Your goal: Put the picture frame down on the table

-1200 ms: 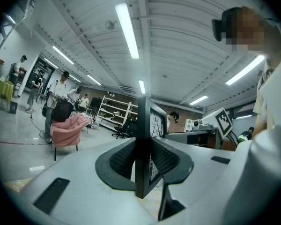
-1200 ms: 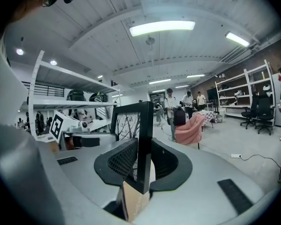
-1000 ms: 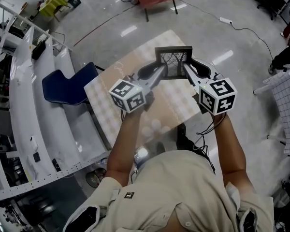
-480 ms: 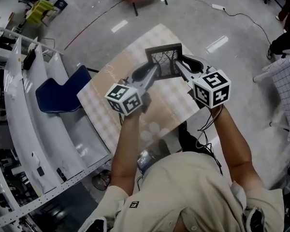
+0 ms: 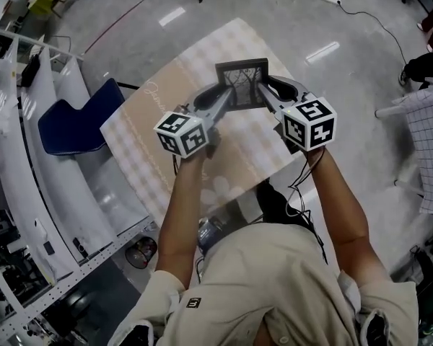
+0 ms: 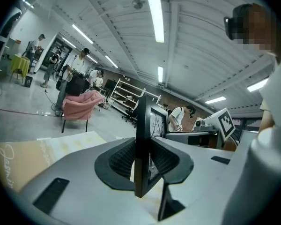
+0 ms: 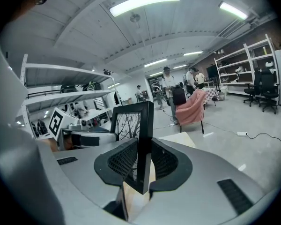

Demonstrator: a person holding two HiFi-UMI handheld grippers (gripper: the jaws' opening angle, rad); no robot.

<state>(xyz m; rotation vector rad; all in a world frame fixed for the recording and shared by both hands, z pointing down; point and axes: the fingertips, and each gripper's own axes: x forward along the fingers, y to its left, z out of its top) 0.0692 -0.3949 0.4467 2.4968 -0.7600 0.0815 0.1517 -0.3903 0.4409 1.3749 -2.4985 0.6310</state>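
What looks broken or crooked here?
Nothing stands out. The frame is upright and whole. The left claw is clamped on one side edge and the right claw on the other, over the table. No cracks or spills show.

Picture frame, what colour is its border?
The picture frame has a black border, clearest in the right gripper view.

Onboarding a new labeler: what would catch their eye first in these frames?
First, the black picture frame. It is gripped upright by its side edges between the left gripper and the right gripper, over the beige checked table. Next comes the blue chair, beside the table at the head view's left.
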